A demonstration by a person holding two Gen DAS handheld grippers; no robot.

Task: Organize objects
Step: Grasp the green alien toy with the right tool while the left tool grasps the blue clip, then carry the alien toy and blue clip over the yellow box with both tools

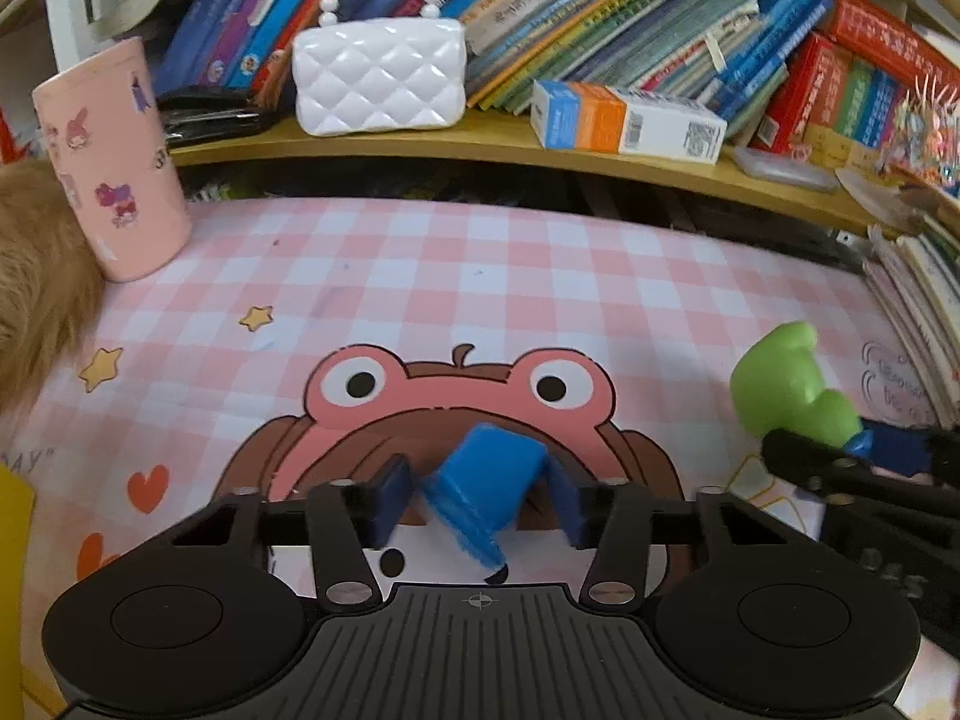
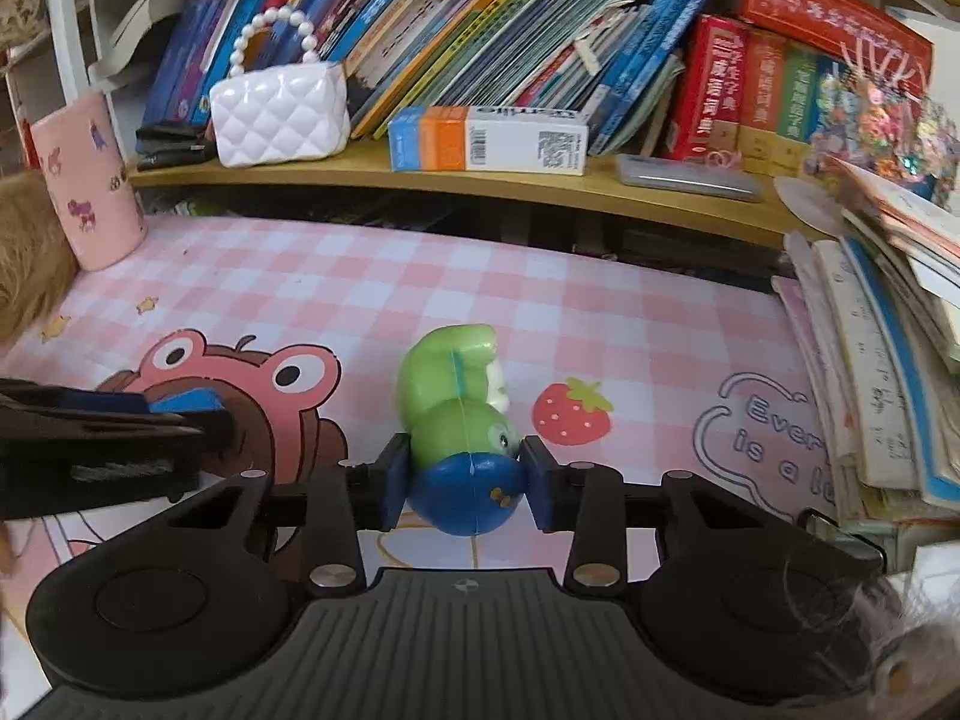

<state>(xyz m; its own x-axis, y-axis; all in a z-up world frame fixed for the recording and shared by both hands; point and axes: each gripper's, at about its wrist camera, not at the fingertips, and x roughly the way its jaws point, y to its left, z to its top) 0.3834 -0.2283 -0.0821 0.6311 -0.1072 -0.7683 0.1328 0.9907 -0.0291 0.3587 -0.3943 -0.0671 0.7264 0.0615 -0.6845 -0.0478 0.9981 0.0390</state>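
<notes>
A small blue plastic piece [image 1: 486,480] with a flared rim sits tilted between the pads of my left gripper [image 1: 480,498], low over the pink checked mat [image 1: 420,276]. The right pad touches it and the left pad stands against its rim. My right gripper [image 2: 465,483] is shut on a toy figure [image 2: 462,402] with a green head and a round blue body, its pads pressing the blue body from both sides. The toy [image 1: 780,384] and the right gripper [image 1: 870,462] also show at the right of the left wrist view. In the right wrist view the left gripper [image 2: 120,432] reaches in from the left.
A pink cup [image 1: 114,162] stands at the mat's back left beside something furry [image 1: 36,276]. On the wooden shelf [image 1: 480,147] behind are a white quilted purse [image 1: 381,78], an orange and blue box [image 1: 624,120] and leaning books. A stack of books [image 2: 870,372] borders the mat's right side.
</notes>
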